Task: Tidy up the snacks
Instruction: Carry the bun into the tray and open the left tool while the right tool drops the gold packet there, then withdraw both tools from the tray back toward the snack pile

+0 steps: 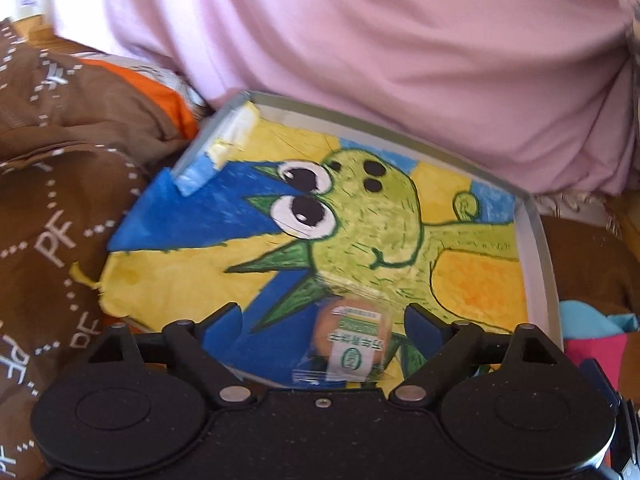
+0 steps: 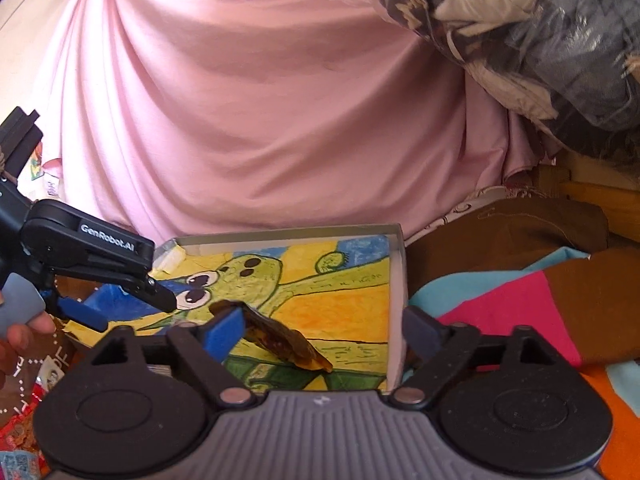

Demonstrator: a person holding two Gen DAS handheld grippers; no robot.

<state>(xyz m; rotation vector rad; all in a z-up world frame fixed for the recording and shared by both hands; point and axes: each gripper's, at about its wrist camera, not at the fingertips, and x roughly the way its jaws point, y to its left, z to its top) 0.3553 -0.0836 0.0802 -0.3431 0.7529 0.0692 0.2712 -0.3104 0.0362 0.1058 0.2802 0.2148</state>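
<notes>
A shallow grey-rimmed box [image 1: 536, 240] lined with a painted green creature on yellow and blue lies in front of both grippers. In the left wrist view, a round biscuit in a clear wrapper with a green label [image 1: 352, 344] sits on the lining between the wide-apart fingers of my left gripper [image 1: 324, 320], touching neither pad. In the right wrist view, a flat dark brown snack [image 2: 280, 338] lies tilted in the same box [image 2: 396, 280], close beside the left blue pad [image 2: 224, 332] of my open right gripper [image 2: 324, 328]. The left gripper [image 2: 128, 308] reaches in from the left.
Pink cloth [image 2: 260, 100] hangs behind the box. Brown fabric printed "PF" [image 1: 60, 220] lies to its left, and pink, blue and orange fabric [image 2: 520, 304] to its right. A plastic bag of clothes [image 2: 540, 40] sits at upper right. Red snack packets [image 2: 16, 432] and a hand [image 2: 20, 332] are at lower left.
</notes>
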